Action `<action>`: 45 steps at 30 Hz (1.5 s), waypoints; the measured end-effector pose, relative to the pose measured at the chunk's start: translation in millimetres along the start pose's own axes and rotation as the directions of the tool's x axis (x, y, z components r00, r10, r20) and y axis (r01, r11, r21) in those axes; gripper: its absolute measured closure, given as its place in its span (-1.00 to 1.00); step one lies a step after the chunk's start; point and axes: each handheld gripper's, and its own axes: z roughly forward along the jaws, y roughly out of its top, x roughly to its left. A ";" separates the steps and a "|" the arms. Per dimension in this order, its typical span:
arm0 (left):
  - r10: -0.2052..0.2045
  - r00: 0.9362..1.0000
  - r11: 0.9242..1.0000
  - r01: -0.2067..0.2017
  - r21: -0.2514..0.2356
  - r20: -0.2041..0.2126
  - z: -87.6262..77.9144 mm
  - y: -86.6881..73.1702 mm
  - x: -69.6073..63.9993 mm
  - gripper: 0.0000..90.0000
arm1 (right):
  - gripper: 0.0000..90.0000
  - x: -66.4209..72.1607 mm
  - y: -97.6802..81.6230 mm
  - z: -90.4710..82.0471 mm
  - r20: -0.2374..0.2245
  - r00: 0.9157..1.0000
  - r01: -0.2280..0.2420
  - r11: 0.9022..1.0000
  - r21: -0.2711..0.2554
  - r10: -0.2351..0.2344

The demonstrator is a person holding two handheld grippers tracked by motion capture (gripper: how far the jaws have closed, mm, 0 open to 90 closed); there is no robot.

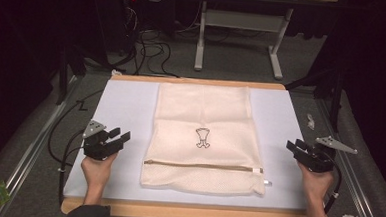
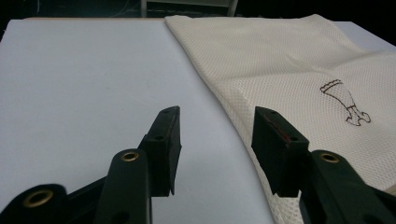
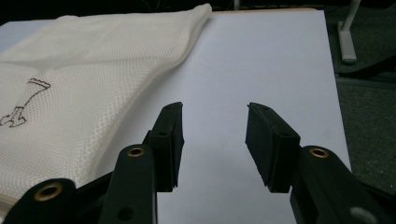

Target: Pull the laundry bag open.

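Cream mesh laundry bag [image 1: 202,139] lies flat mid-table on the white mat [image 1: 126,110], zipper [image 1: 203,165] running left-right along its near end, small dark print [image 1: 202,138] at centre. Left gripper [image 1: 117,138] sits just off the bag's left edge, jaws apart, nothing between them. Right gripper [image 1: 295,145] sits near the mat's right edge, clear of the bag, also released and empty.

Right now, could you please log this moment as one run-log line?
left gripper: open, empty | right gripper: open, empty | mesh bag: flat on table, between grippers, zipper closed
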 end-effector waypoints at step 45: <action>-0.006 0.997 0.998 0.010 0.058 -0.071 41.0 -11.1 11.3 0.12 | 0.25 -10.5 -5.7 28.1 0.096 0.995 -0.032 0.999 0.033 0.029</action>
